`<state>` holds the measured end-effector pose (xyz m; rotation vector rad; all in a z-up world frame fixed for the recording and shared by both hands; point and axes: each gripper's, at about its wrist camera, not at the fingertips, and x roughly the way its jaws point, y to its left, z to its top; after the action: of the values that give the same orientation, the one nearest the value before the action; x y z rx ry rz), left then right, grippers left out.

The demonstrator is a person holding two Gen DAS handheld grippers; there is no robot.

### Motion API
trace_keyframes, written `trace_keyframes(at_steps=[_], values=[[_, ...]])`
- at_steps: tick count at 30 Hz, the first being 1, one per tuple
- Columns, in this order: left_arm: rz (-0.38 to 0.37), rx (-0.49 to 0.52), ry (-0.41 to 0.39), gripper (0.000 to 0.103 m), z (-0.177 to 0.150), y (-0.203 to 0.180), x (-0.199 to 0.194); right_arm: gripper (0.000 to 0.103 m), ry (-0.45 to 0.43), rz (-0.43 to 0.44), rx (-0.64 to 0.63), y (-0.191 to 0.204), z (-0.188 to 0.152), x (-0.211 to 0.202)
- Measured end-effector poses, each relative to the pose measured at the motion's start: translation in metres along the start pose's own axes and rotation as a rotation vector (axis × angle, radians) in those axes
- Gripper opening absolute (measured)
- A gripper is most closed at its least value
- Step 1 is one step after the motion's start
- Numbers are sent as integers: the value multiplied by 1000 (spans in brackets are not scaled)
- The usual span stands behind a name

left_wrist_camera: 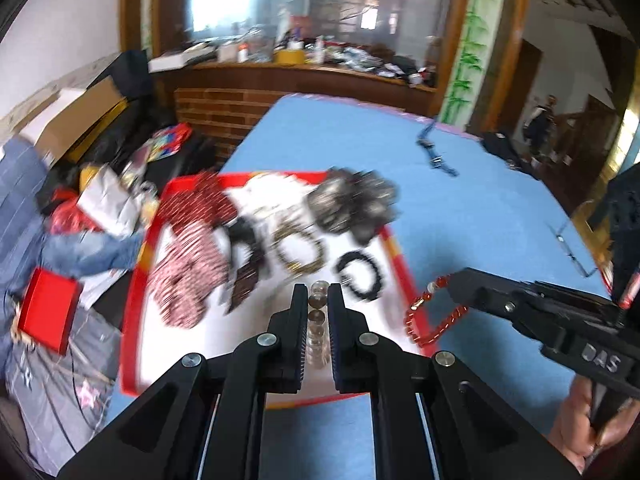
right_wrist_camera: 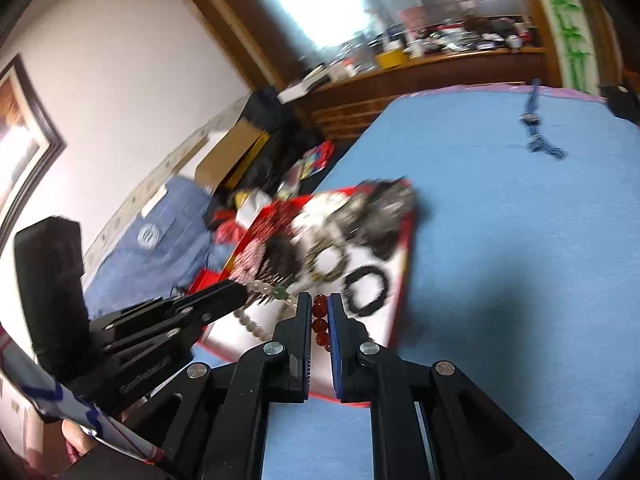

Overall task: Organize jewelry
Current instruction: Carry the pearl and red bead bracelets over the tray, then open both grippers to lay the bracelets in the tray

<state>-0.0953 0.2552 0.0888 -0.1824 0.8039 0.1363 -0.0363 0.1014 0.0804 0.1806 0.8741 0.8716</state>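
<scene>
A red-rimmed white tray (left_wrist_camera: 132, 312) lies on the blue table and holds a red beaded piece (left_wrist_camera: 188, 248), black bracelets (left_wrist_camera: 360, 276), a gold bracelet (left_wrist_camera: 300, 252) and dark ornaments (left_wrist_camera: 352, 200). My left gripper (left_wrist_camera: 318, 294) is shut on a string of clear brownish beads (left_wrist_camera: 316, 320) above the tray. My right gripper (right_wrist_camera: 320, 304) is shut on a red bead bracelet (right_wrist_camera: 320, 324), which hangs beside the tray's right edge in the left wrist view (left_wrist_camera: 432, 320). The tray shows in the right wrist view (right_wrist_camera: 404, 292).
A blue strap (left_wrist_camera: 434, 152) lies far back on the blue table (left_wrist_camera: 460, 208). Thin wire glasses (left_wrist_camera: 572, 252) lie at the right. Boxes, bags and a red box (left_wrist_camera: 48, 316) clutter the floor left of the table.
</scene>
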Motion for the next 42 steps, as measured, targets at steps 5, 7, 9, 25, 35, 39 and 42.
trace_keyframes(at_steps=[5,7,9,25,35,39,42], values=[[14,-43,10,9,-11,27,3,9,59,28,-32,29,-9,30],[11,-61,13,9,-13,35,5,9,77,34,-44,37,-13,39],[14,-75,16,9,-16,42,7,9,106,21,-44,38,-16,53],[125,-157,79,9,-44,90,39,9,145,-147,51,-18,-23,77],[151,-152,90,9,-45,89,46,10,171,-196,27,-23,-26,85],[166,-142,84,9,-46,87,46,10,175,-203,24,-24,-27,85],[170,-138,83,9,-47,86,46,10,175,-209,20,-23,-28,84]])
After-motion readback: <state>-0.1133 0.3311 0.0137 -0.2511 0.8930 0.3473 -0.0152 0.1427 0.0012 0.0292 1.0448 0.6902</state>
